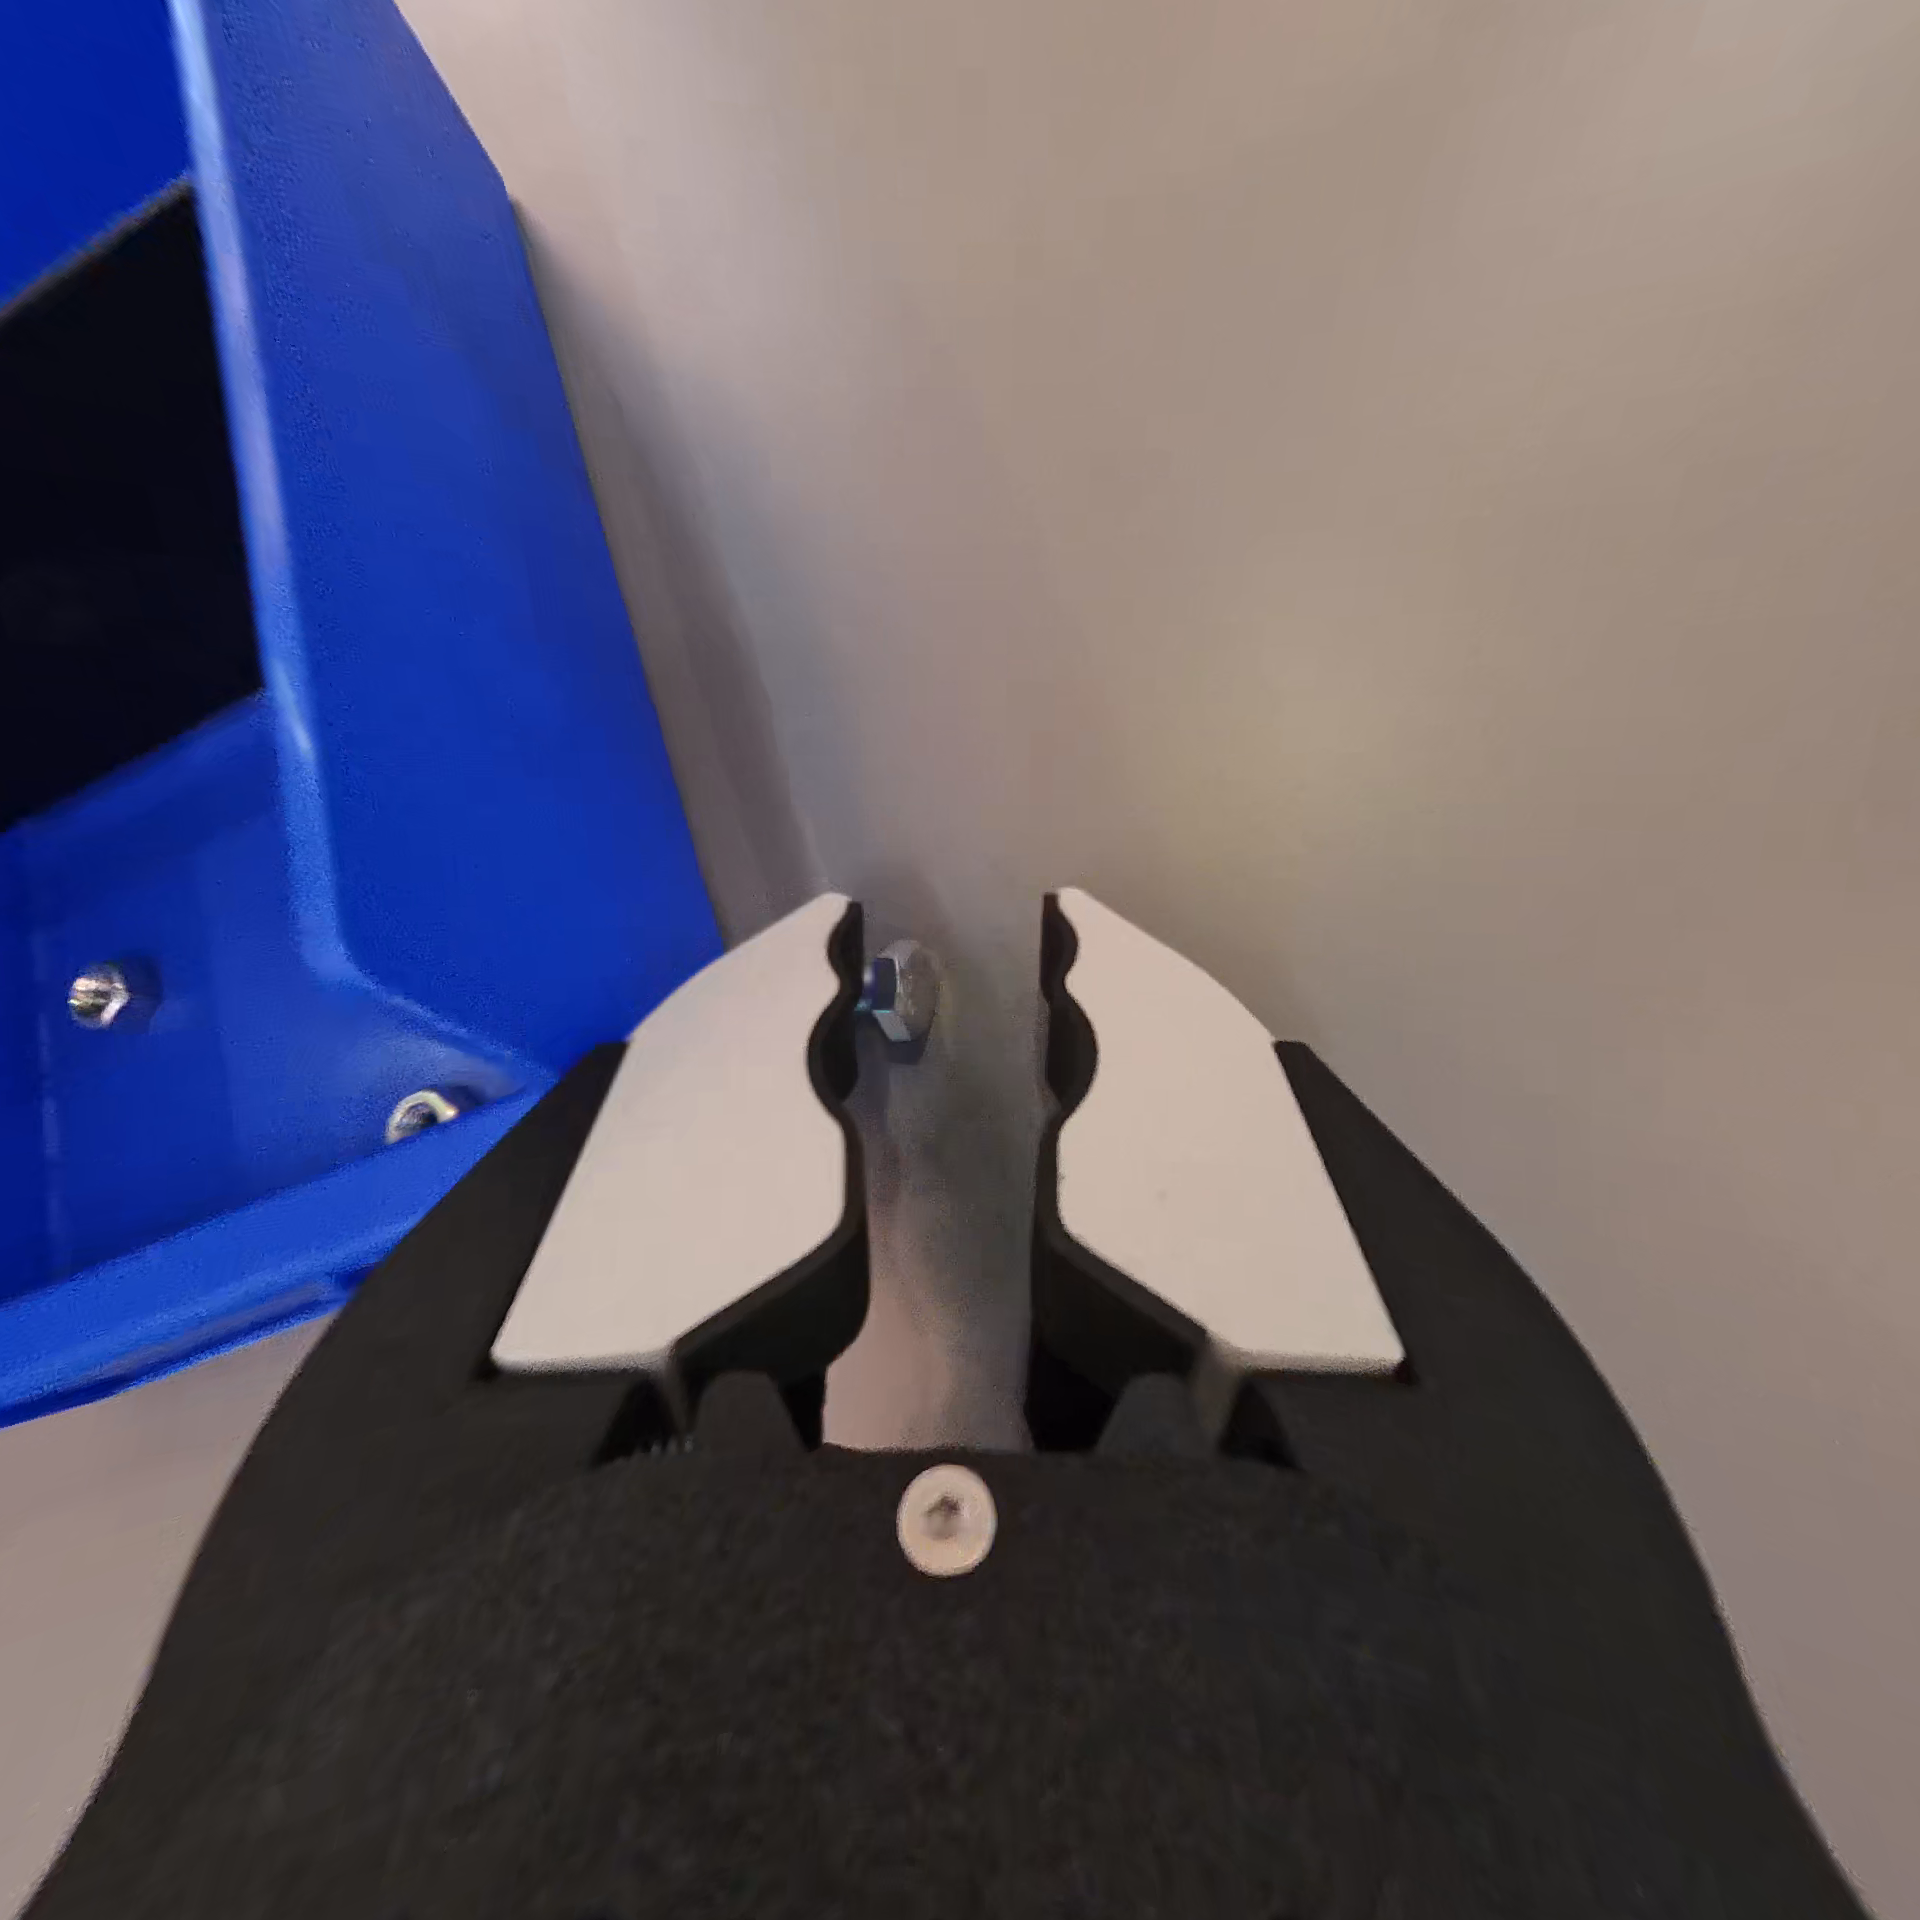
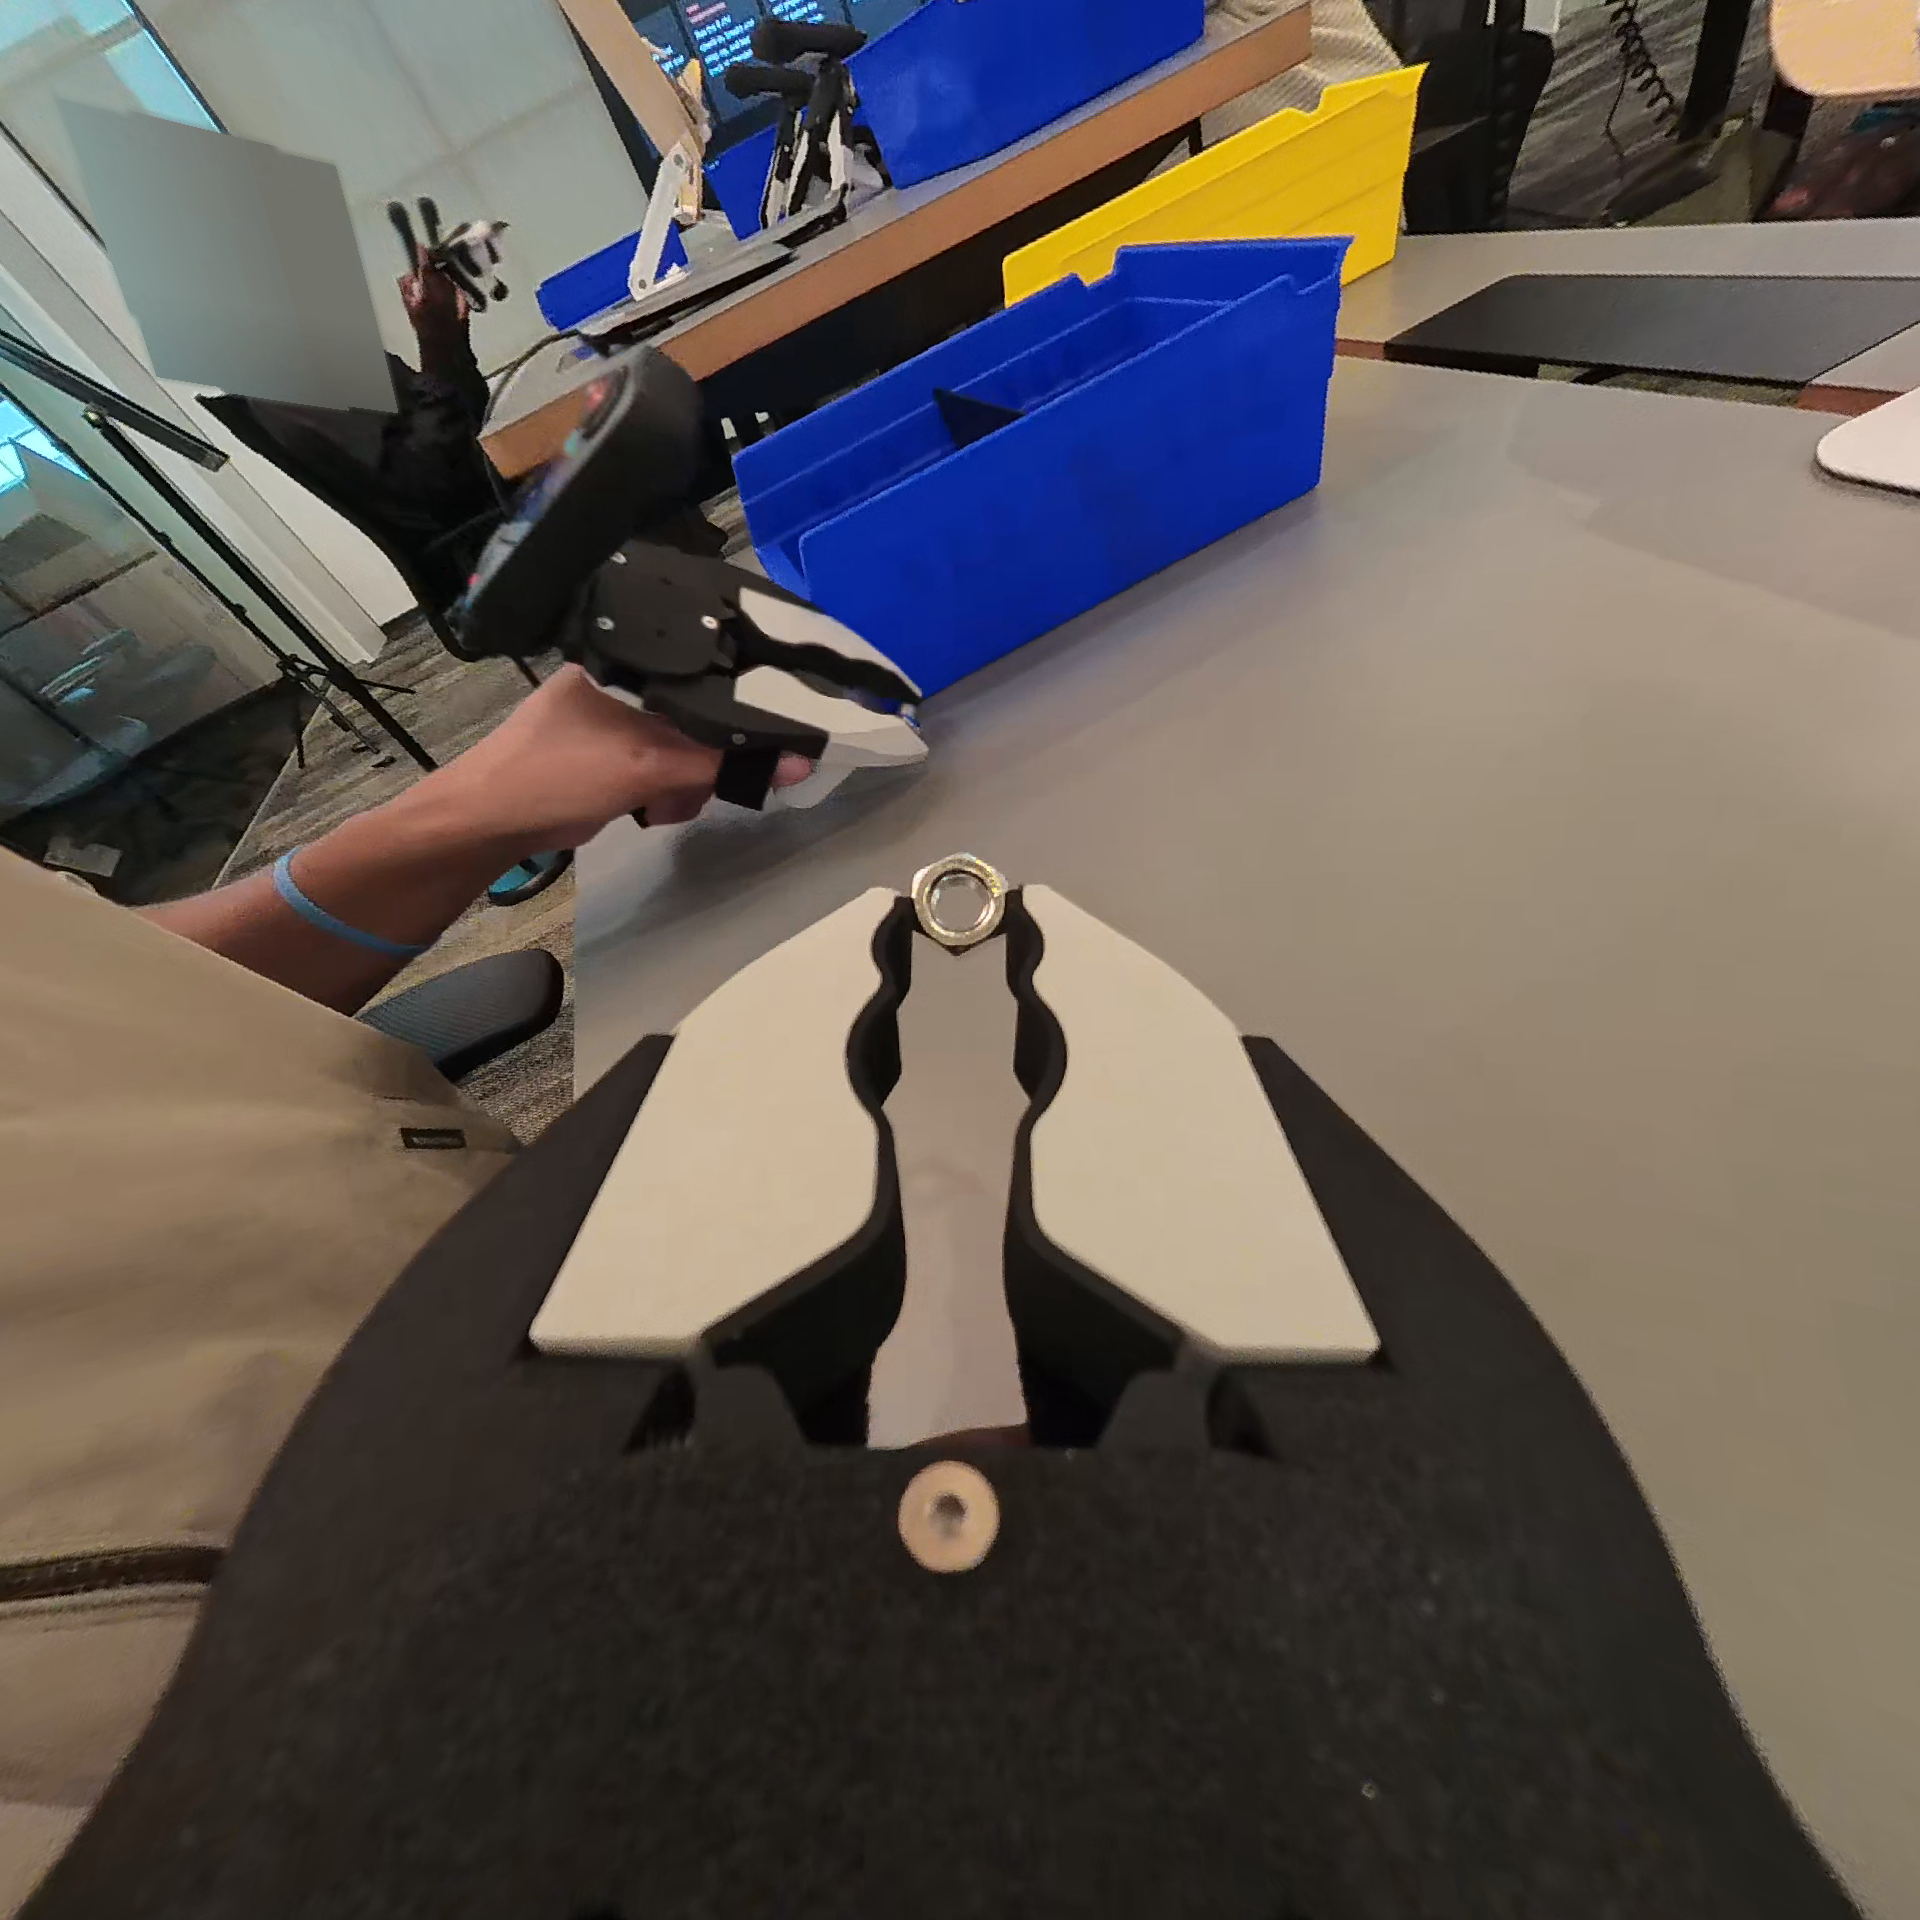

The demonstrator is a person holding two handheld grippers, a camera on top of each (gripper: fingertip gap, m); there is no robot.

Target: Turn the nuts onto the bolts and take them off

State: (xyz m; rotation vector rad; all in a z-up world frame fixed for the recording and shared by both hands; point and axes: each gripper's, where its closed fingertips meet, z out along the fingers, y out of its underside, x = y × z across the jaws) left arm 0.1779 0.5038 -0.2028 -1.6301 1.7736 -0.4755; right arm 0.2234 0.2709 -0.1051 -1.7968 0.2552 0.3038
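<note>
Right wrist view: right gripper (image 2: 958,906) clamped on a steel nut (image 2: 957,900), held at the very fingertips, bore facing the camera. Held above the grey table (image 2: 1507,831), on the near side of the blue bin (image 2: 1039,520) and well apart from it. Left gripper (image 2: 902,727) visible farther off, tips low at the table just beside the near wall of the blue bin, held by a hand (image 2: 623,769) with a blue wristband (image 2: 332,914) on the arm. Yellow bin (image 2: 1226,197) behind the blue bin; second table beyond that with more blue bins and a black stand, too small to detail.

Left wrist view: left gripper (image 1: 951,966) with fingers parted, gap clear between the pads. Hex-head bolt (image 1: 902,1000) inside that gap, lying against the left finger (image 1: 727,1122); right finger not touching it. Cannot tell whether the bolt rests on the table. Blue bin (image 1: 416,623) just beside the gripper, on its left, with two small metal parts (image 1: 104,992) on its floor, blurred, so kind unclear. Picture soft throughout.
</note>
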